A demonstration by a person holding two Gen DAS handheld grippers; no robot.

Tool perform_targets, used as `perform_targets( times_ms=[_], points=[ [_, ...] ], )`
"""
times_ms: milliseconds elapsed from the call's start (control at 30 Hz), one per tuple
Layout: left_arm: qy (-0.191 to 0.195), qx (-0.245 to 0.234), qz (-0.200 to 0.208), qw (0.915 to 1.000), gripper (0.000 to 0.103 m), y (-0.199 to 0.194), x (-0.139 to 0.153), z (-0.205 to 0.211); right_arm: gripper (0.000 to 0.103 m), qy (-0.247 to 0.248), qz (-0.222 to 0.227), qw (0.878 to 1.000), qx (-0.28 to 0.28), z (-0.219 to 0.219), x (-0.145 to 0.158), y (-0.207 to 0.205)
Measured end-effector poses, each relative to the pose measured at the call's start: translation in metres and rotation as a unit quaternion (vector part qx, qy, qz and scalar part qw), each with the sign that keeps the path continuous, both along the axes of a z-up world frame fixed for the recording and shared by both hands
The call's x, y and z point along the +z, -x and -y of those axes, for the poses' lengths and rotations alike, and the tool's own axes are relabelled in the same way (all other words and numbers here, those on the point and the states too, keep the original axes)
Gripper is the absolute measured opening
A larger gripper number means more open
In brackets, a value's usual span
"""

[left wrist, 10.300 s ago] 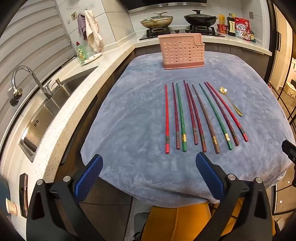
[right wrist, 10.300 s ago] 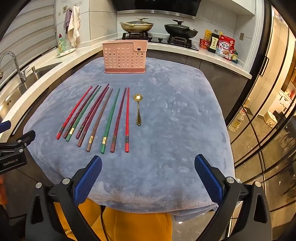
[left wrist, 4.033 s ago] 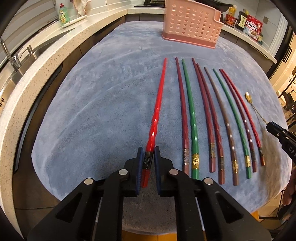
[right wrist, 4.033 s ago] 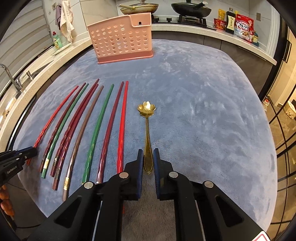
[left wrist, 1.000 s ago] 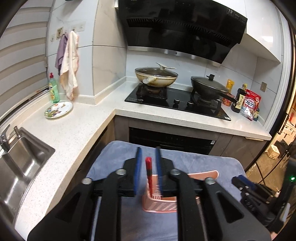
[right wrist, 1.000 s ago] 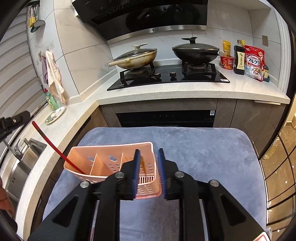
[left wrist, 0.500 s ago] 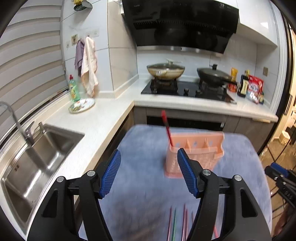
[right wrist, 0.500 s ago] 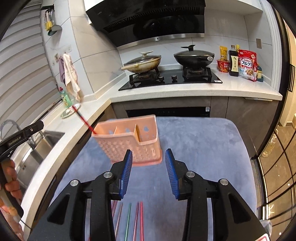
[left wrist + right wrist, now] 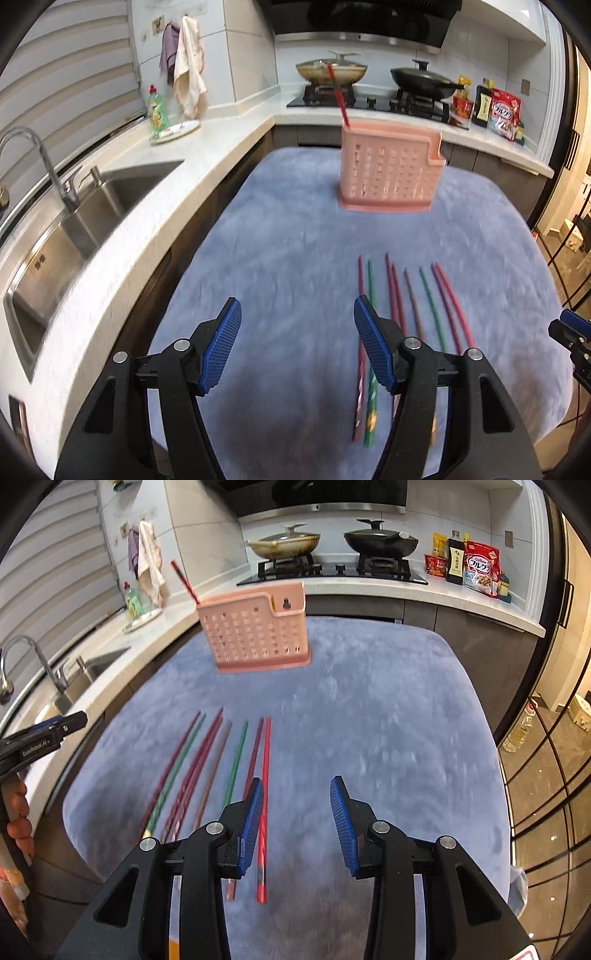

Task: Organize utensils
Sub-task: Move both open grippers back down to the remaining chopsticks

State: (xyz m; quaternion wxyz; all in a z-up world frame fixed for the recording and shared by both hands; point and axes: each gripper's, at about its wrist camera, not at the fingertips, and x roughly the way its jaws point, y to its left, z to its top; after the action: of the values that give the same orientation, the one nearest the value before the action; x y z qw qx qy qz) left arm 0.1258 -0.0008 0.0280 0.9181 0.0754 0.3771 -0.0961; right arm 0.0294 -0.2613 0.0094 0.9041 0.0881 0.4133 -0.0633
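Observation:
A pink perforated utensil caddy (image 9: 389,170) stands at the far side of the blue-grey cloth, also in the right wrist view (image 9: 256,631). One red chopstick (image 9: 338,96) leans out of its left end (image 9: 183,579). Several red, green and brown chopsticks (image 9: 395,295) lie in a row on the cloth (image 9: 218,760). My left gripper (image 9: 297,343) is open and empty above the cloth, left of the row. My right gripper (image 9: 297,819) is open and empty, its left finger over the rightmost red chopstick (image 9: 264,797). The spoon is not visible.
A steel sink (image 9: 74,218) with a tap is set in the counter on the left. A stove with two pans (image 9: 332,542) and food packets (image 9: 476,568) are at the back. The cloth's edge drops off at the right, beside a glass partition (image 9: 546,760).
Both grippers have pulled back and down from the caddy toward the chopstick row. The right gripper's jaws have opened wider. The red chopstick stays in the caddy.

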Motion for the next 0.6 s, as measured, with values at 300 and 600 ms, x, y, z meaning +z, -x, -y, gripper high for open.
perform_targets(
  times_ms=[300,600],
  points=[
    [0.005,-0.003,-0.022,0.9997,0.060,0.032,-0.029,-0.010,0.037,-0.007,-0.030,0.999,0.016,-0.025,-0.036,0.022],
    [0.003,-0.020,-0.044,0.9988,0.060,0.050,-0.049,-0.005,0.037,-0.002,-0.045,0.999,0.021,-0.037,-0.052,0.023]
  ],
)
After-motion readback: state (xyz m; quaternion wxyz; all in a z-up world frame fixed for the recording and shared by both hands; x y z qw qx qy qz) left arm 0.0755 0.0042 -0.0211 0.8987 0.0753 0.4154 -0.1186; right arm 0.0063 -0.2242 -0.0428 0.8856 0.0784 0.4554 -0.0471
